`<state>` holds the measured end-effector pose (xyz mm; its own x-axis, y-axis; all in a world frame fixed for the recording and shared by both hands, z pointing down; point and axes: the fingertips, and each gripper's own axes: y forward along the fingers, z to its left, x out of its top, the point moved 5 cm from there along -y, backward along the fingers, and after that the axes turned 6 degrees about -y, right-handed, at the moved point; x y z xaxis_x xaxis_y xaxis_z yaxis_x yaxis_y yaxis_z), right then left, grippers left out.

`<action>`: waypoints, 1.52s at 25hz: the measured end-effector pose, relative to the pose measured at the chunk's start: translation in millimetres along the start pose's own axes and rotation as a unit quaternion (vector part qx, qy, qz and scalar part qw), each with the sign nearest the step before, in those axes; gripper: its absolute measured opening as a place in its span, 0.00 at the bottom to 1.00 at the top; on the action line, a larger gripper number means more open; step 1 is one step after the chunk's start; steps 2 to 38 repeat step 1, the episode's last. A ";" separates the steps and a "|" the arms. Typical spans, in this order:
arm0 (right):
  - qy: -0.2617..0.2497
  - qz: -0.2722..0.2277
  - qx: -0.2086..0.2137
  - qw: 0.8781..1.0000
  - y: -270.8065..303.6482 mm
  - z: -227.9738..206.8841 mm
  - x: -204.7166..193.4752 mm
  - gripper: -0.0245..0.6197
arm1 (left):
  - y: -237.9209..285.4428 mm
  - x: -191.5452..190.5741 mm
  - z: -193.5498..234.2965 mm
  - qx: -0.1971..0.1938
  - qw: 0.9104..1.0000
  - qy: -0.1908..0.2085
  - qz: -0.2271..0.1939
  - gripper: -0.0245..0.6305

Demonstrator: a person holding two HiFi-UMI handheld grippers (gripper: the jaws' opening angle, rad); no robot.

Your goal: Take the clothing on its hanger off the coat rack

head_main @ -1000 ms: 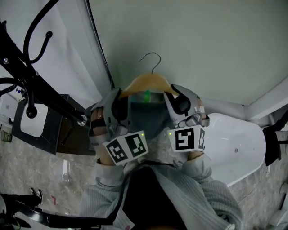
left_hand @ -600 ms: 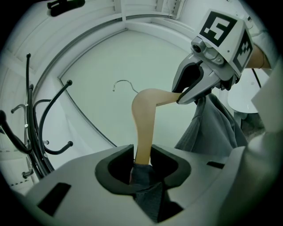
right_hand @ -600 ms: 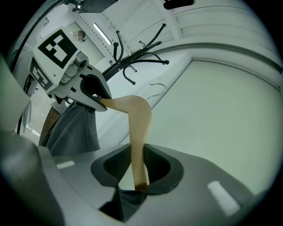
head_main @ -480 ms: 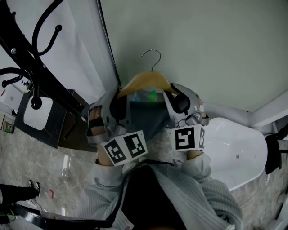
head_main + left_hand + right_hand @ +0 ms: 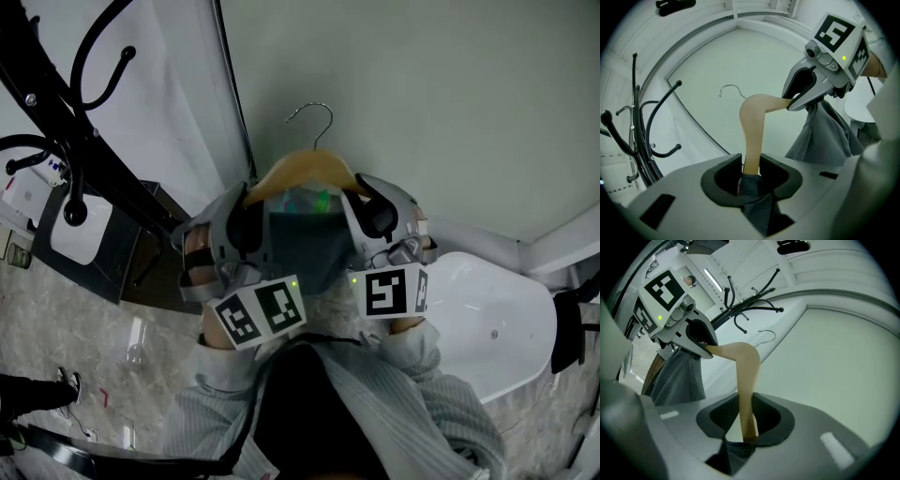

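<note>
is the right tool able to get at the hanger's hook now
Probably not: the right tool is shut on the wooden hanger. Nothing blocks the hook, but it must release first.

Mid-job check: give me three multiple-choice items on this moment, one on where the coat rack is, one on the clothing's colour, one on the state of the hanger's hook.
1. In the head view, on which side of the hanger does the coat rack stand?
A left
B right
C beneath it

2. The clothing on the hanger is:
A red
B grey
C yellow

3. The hook is:
A round a rack arm
B free in the air
C lying on the floor

1 A: the black rack fills that view's left side.
2 B: grey cloth hangs below the wooden bar.
3 B: the hook shows against bare wall, while the left tool and right tool each clamp one end of the hanger.
</note>
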<state>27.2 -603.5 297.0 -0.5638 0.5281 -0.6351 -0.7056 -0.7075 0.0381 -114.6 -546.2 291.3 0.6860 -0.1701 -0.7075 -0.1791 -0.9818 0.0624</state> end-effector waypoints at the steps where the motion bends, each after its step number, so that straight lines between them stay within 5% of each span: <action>1: -0.001 -0.001 0.000 1.000 -0.4 -0.8 -0.4 0.18 | 0.0 0.9 -0.3 0.000 1.000 -0.001 0.000 0.21; 38: -0.001 -0.001 0.000 1.000 -0.4 -0.8 -0.4 0.18 | 0.0 0.9 -0.3 0.000 1.000 -0.001 0.000 0.21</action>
